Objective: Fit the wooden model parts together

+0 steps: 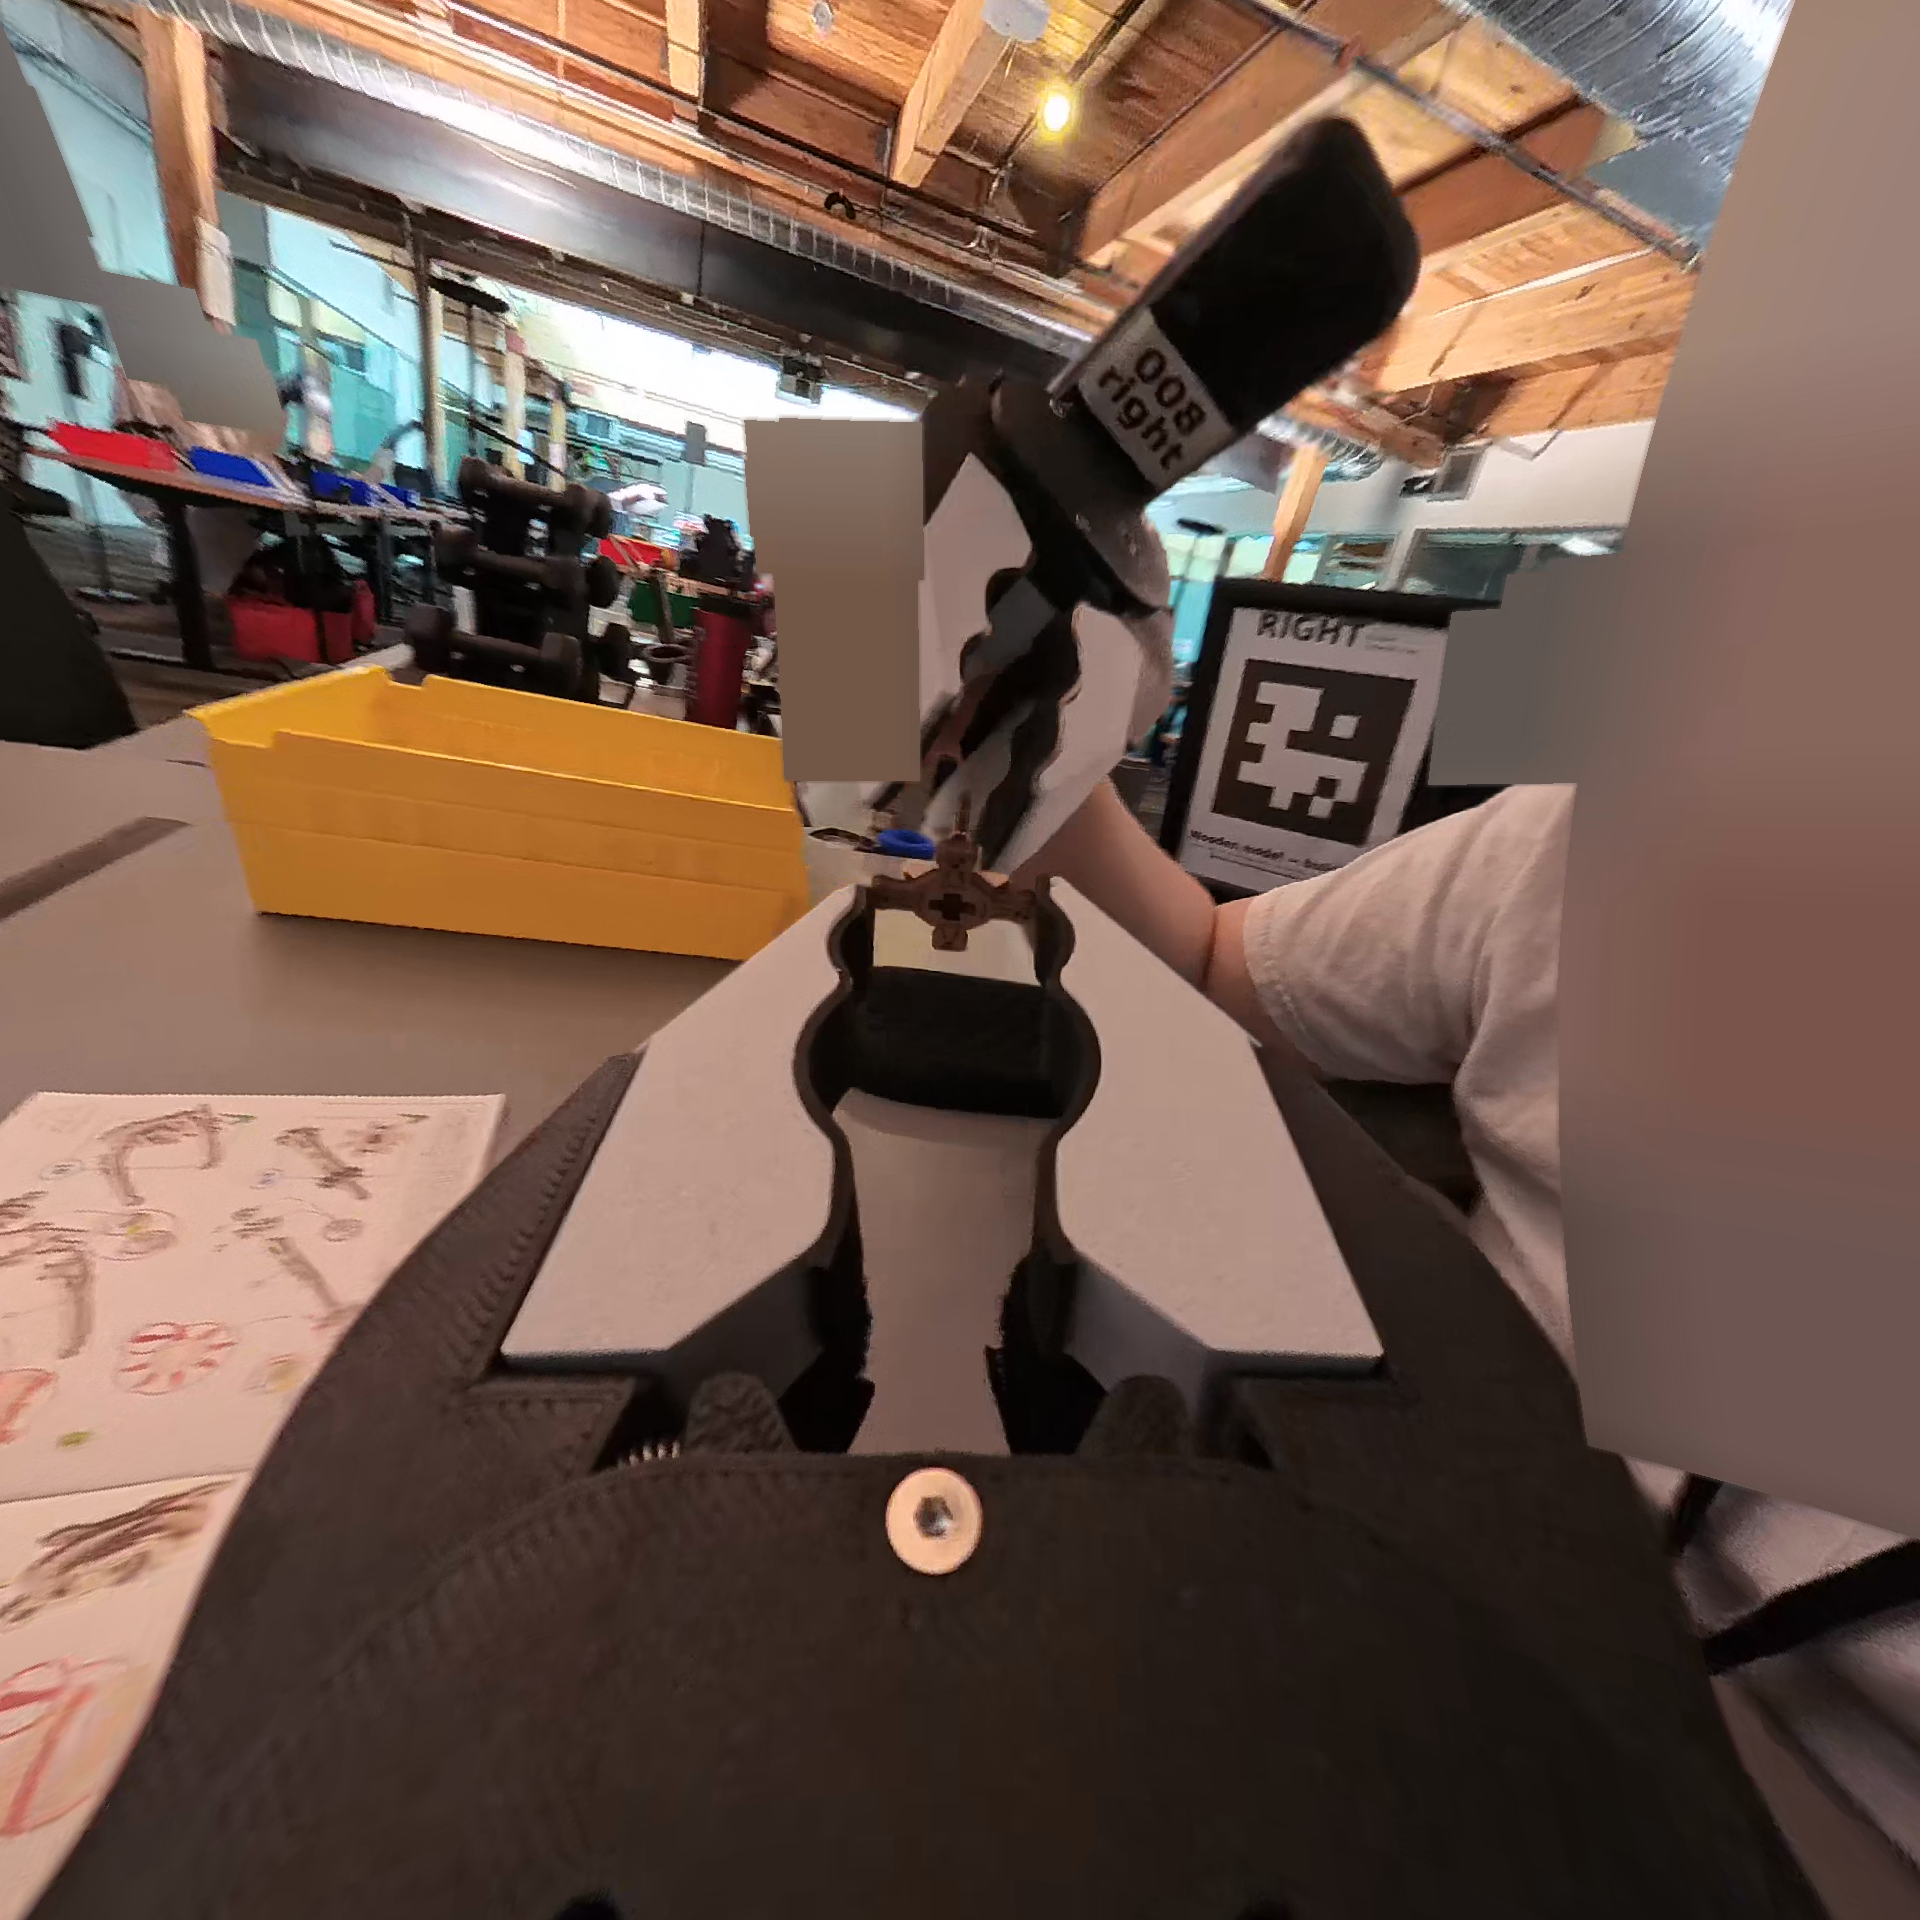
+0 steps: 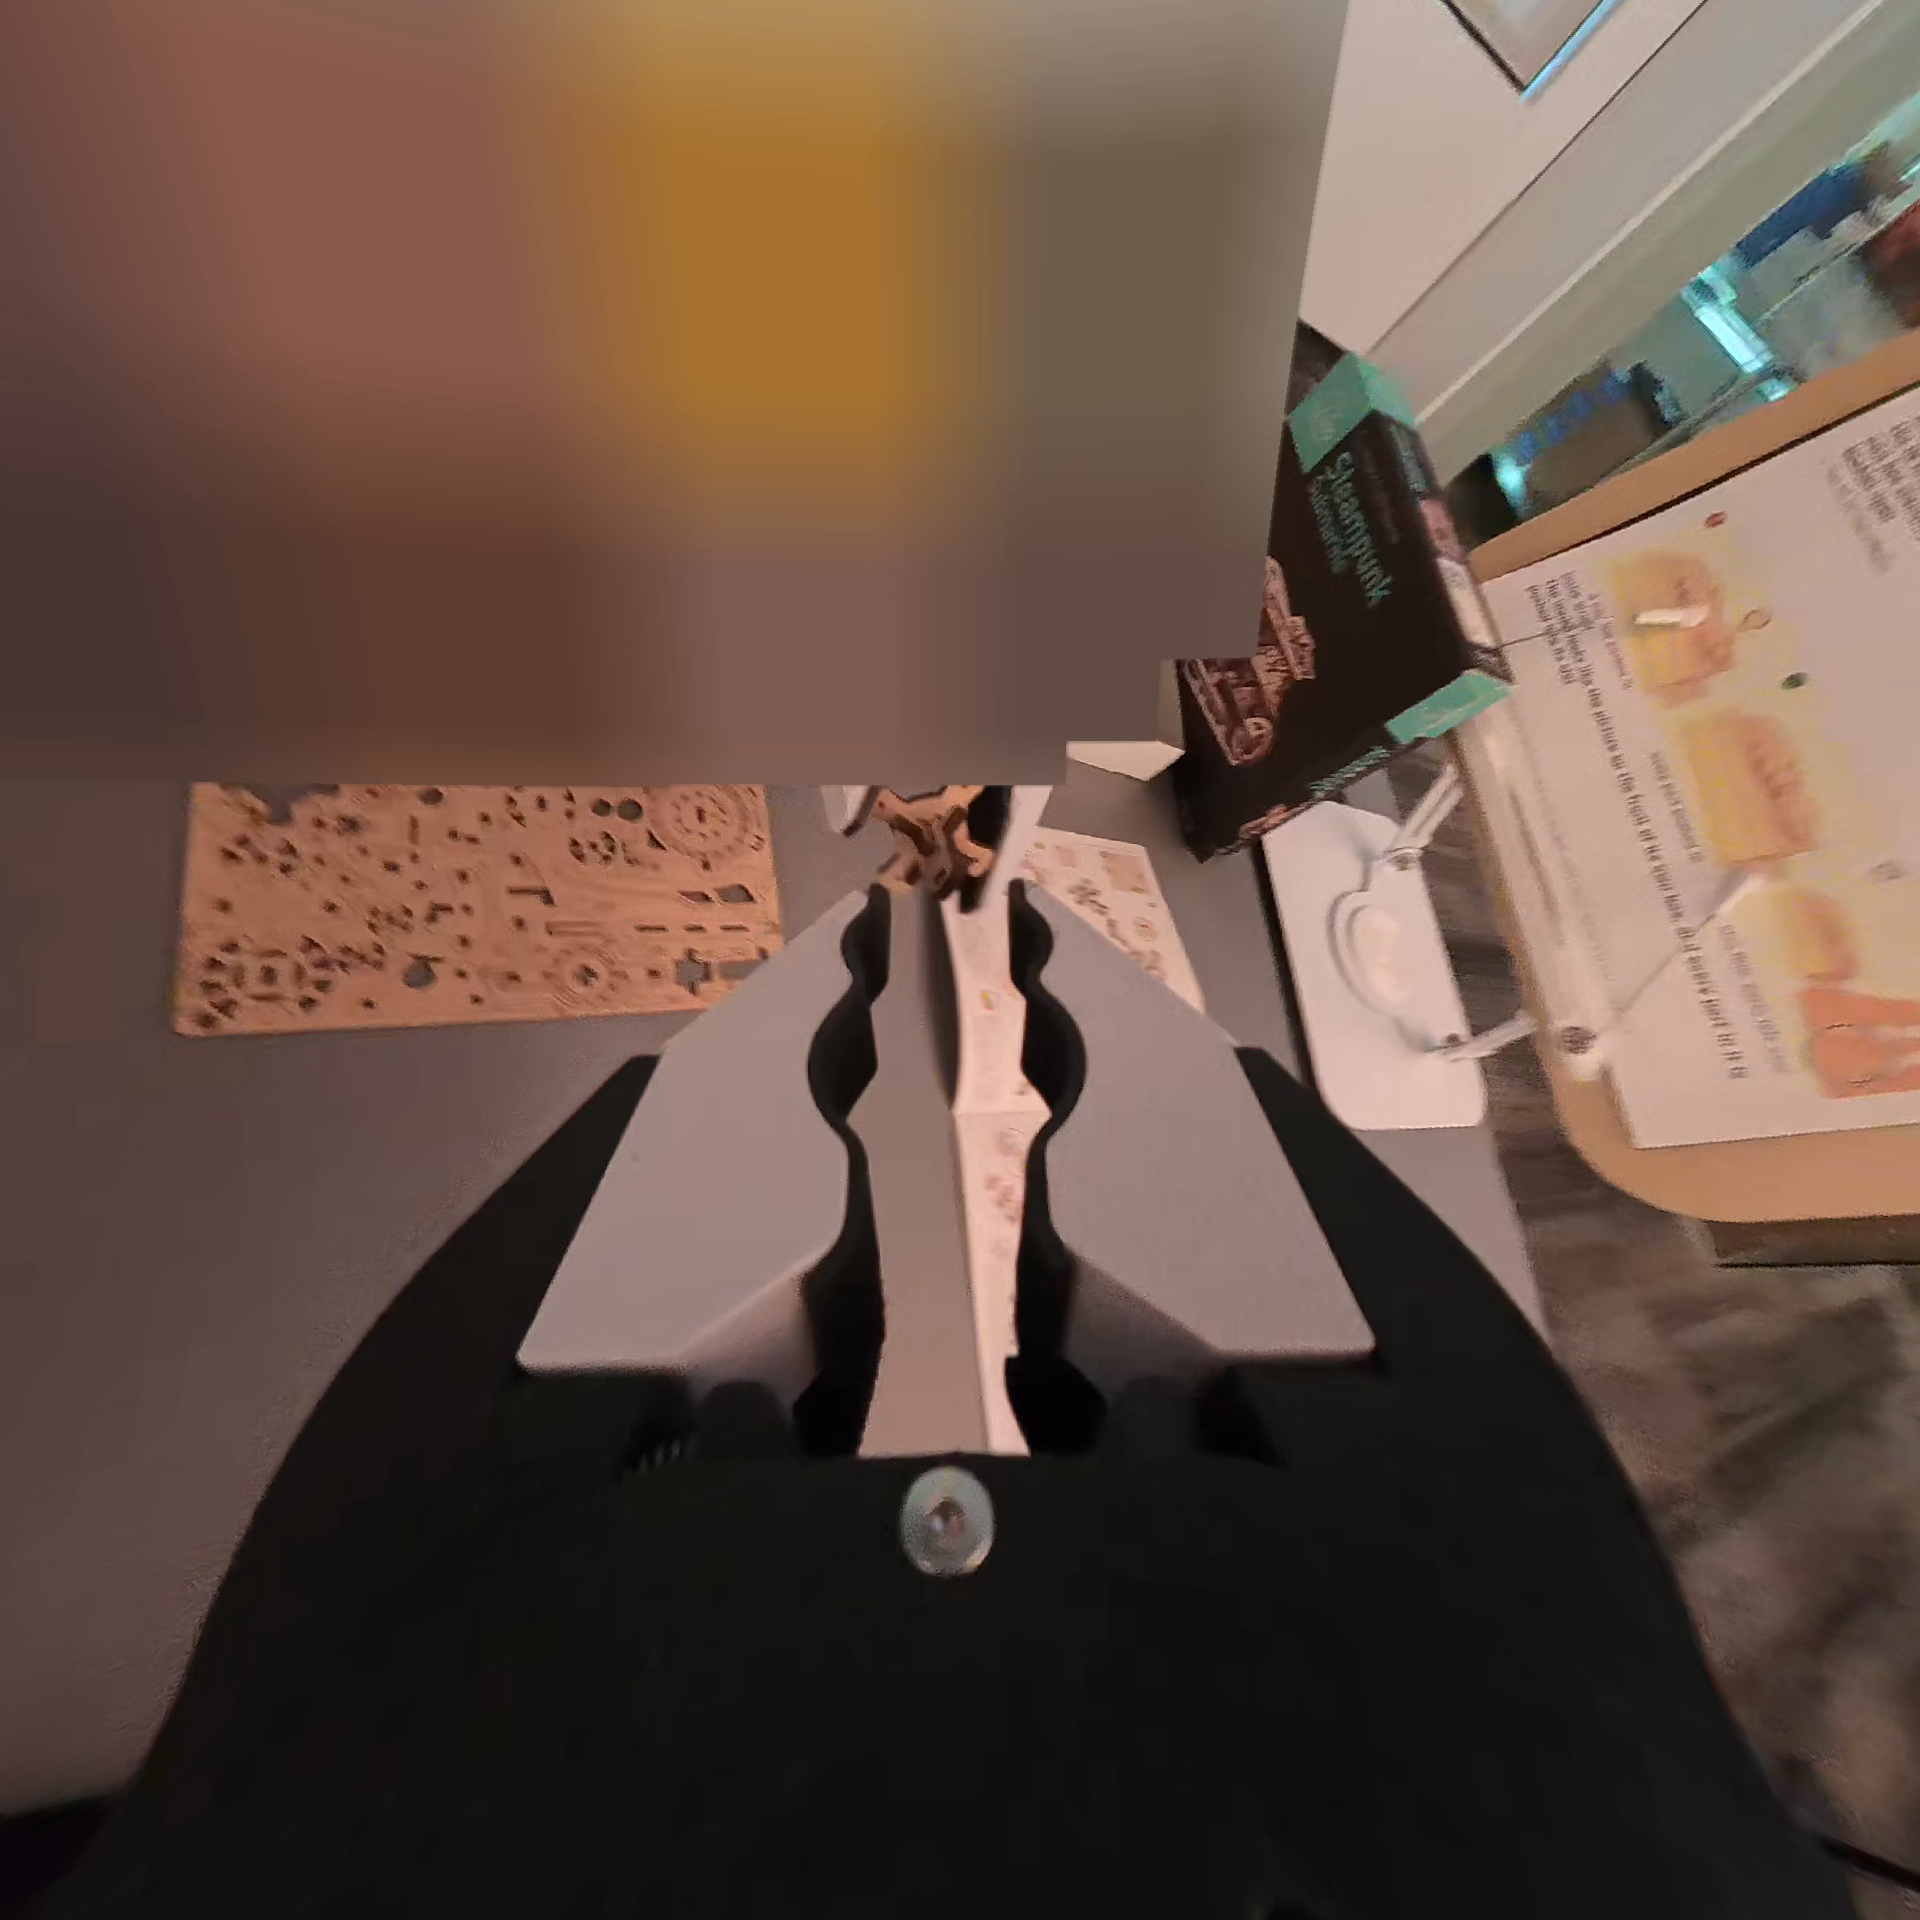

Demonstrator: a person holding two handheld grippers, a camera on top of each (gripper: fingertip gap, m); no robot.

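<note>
Left tongs (image 1: 951,914) closed on a small cross-shaped wooden part (image 1: 951,902), held above the table (image 1: 416,997). Right tongs (image 2: 940,899) nearly closed at that part; grip itself hidden behind the tips, cannot tell. Yellow bin (image 1: 499,821) at far edge, contents hidden by its wall. Punched wooden sheet (image 2: 473,904) lies flat; its top edge is cut off by blur.

**Item counts, both wrist views**

Two grippers: left gripper (image 1: 948,920), right gripper (image 2: 940,894). One small cross-shaped wooden part (image 1: 951,906). One yellow bin (image 1: 499,810). Two instruction sheets (image 1: 197,1268) with drawings. One punched-out wooden part sheet (image 2: 468,904). One dark model kit box (image 2: 1340,644). One marker sign (image 1: 1314,748). One clipboard stand (image 2: 1382,966) holding one printed page (image 2: 1766,790).
</note>
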